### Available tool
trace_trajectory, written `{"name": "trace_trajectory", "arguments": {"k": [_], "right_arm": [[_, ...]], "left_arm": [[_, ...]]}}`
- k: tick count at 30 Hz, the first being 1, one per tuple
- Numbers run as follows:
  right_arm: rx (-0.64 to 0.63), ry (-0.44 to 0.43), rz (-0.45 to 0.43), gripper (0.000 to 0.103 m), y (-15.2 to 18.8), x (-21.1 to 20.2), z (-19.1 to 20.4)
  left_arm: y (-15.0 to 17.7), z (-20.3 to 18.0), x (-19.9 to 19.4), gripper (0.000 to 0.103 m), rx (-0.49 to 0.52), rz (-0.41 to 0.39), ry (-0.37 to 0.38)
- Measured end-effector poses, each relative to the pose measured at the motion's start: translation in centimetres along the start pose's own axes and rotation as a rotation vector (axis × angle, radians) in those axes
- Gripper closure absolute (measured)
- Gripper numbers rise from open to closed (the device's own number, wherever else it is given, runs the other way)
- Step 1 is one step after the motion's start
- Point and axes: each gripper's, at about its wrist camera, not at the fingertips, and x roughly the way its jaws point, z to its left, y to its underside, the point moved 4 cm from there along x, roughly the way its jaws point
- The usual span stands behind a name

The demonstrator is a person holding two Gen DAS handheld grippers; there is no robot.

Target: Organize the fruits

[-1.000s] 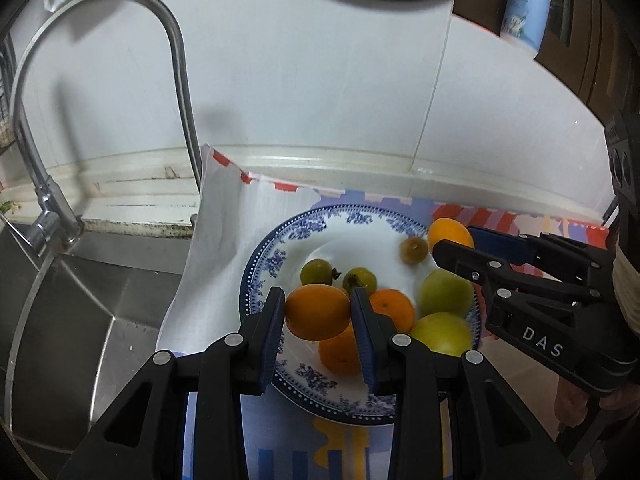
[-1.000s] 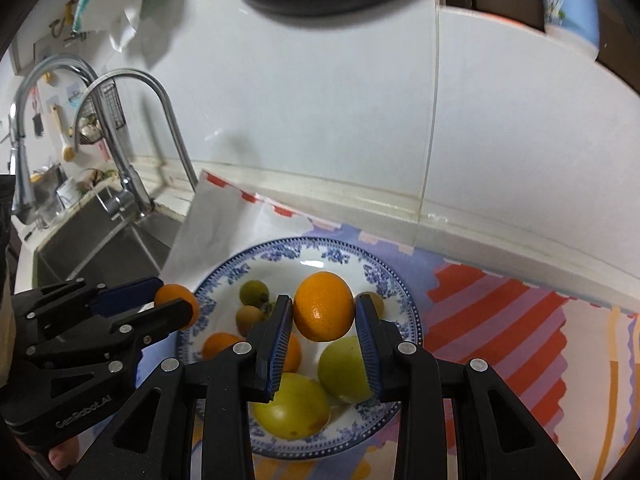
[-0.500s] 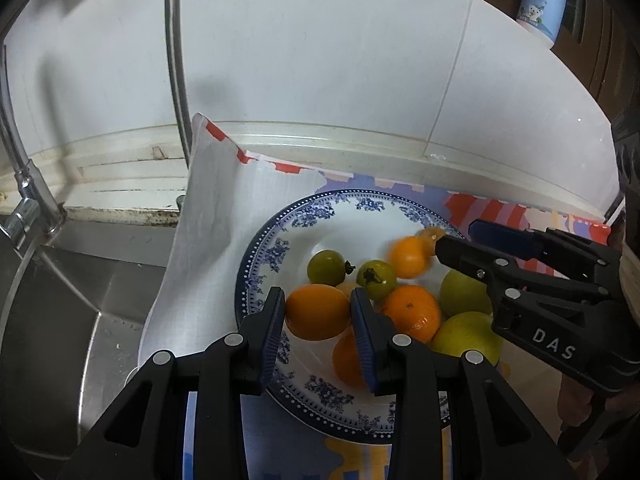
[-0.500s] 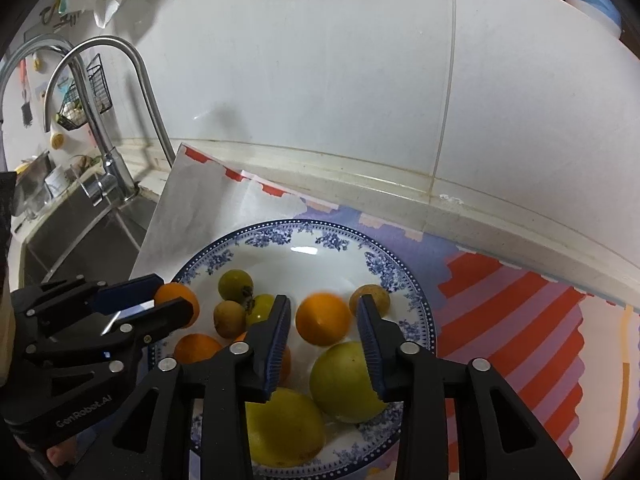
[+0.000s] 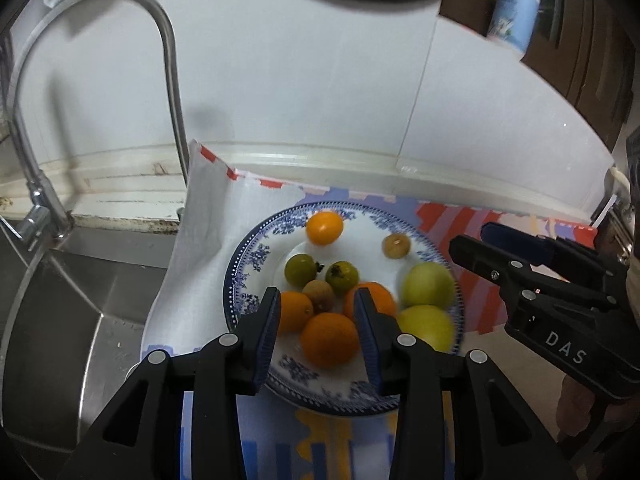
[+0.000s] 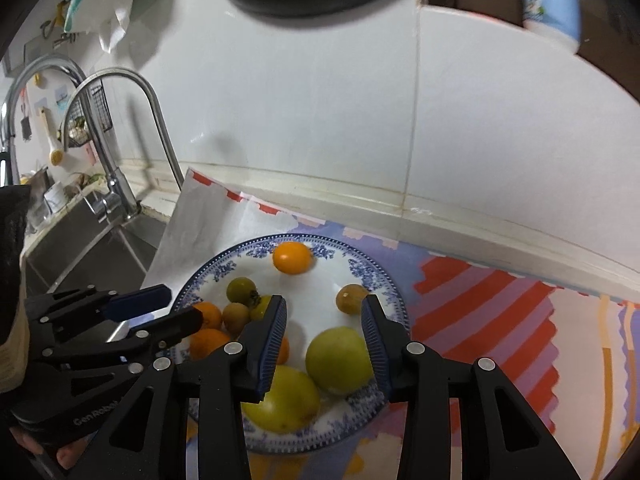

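Observation:
A blue-and-white plate [image 5: 244, 276] [image 6: 384, 280] holds several fruits: oranges [image 5: 330, 344], a small orange [image 5: 324, 228] [image 6: 292, 257] at the far rim, two green-yellow apples [image 5: 427, 285] [image 6: 339, 360], small green fruits [image 5: 301, 269] and brown longans [image 5: 396, 246]. My left gripper [image 5: 316, 332] is open and empty above the plate's near side. My right gripper [image 6: 324, 334] is open and empty above the apples. Each gripper shows in the other's view, the right one [image 5: 532, 264] and the left one [image 6: 132, 312].
The plate sits on a striped cloth [image 6: 500, 304] with a white towel [image 5: 200, 240] at its left. A steel sink [image 5: 52, 320] and tall faucet [image 5: 168, 80] lie left. White tiled wall behind, with a bottle [image 5: 514, 4] on a ledge.
Both grippers have opened and let their oranges go onto the plate. The right one's small orange has rolled to the plate's far rim. Both grippers have drawn back and up.

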Motion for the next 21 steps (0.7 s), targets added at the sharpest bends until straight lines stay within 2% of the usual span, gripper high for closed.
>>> {"name": "trace_trajectory", "arguments": {"k": [12,16,18,21], "right_arm": [[0.069,0.091,-0.102,0.063,1.7,-9.0,-1.5],[0.093,0.148,-0.141,0.063,2.6,-12.8,-2.1],[0.107,0.168,-0.155,0.054,3.0,-14.2,-2.4],[0.126,0.205,-0.187,0.051,3.9,-16.7,-2.7]], "left_arm": [[0.5,-4.2,-7.8,0.052,0.063,-0.104,-0.007],[1.1,-5.6,-10.4,0.046,0.084,-0.143,-0.004],[1.3,-6.2,-11.5,0.041,0.101,-0.169,-0.006],[2.0,-7.1,-13.5,0.033,0.110,-0.212,-0.012]]}}
